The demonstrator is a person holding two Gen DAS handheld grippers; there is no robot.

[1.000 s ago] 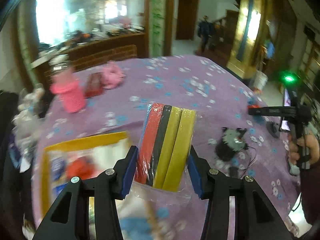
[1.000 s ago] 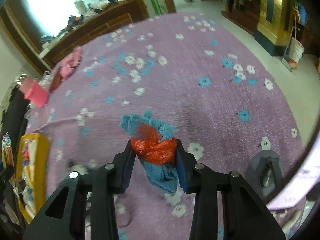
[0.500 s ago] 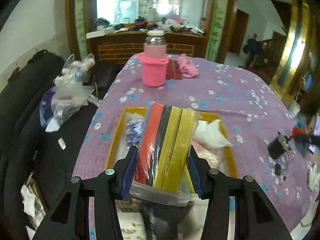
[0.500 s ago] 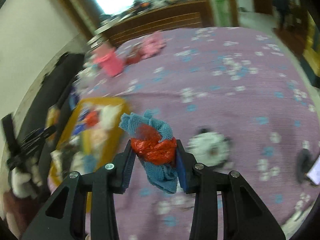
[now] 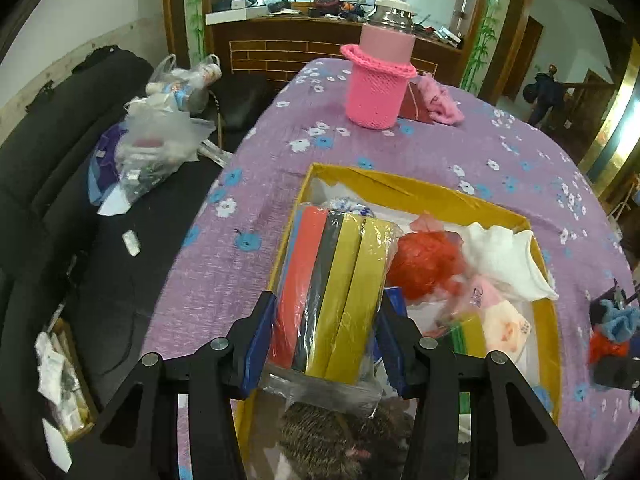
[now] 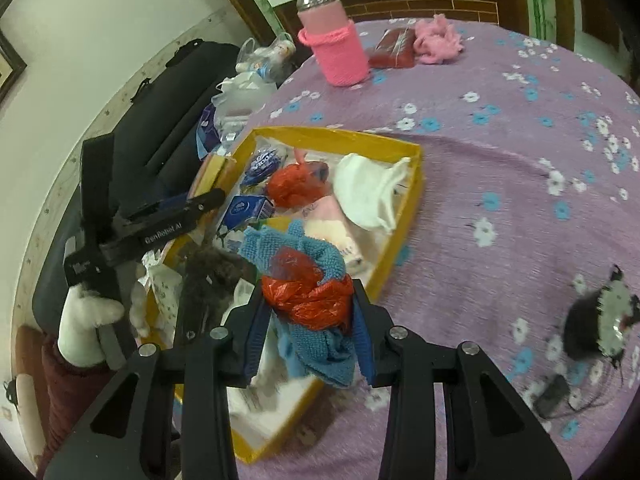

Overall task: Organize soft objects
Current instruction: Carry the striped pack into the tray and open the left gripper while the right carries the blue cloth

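My left gripper [image 5: 326,344] is shut on a clear-wrapped pack of coloured sponge sheets [image 5: 332,288] in red, black and yellow, held over the left end of the yellow box [image 5: 404,186]. My right gripper [image 6: 310,336] is shut on a blue knitted cloth with a red plastic bag [image 6: 308,296], held over the box's near end [image 6: 408,196]. The box holds a red bag [image 5: 424,264], a white cloth [image 5: 504,256], a grey furry item [image 5: 332,440] and small packets. The left gripper also shows in the right wrist view [image 6: 192,208].
A pink knitted cup holder with a jar [image 5: 378,80], a pink cloth [image 5: 438,100] and a dark red packet [image 6: 392,48] lie at the table's far end. A black and white fluffy toy [image 6: 600,320] lies on the purple cloth at right. Bags [image 5: 156,140] sit on the black sofa at left.
Both grippers have swung left toward the yellow box and come closer to it. The sponge pack and the blue cloth with red bag stay held.
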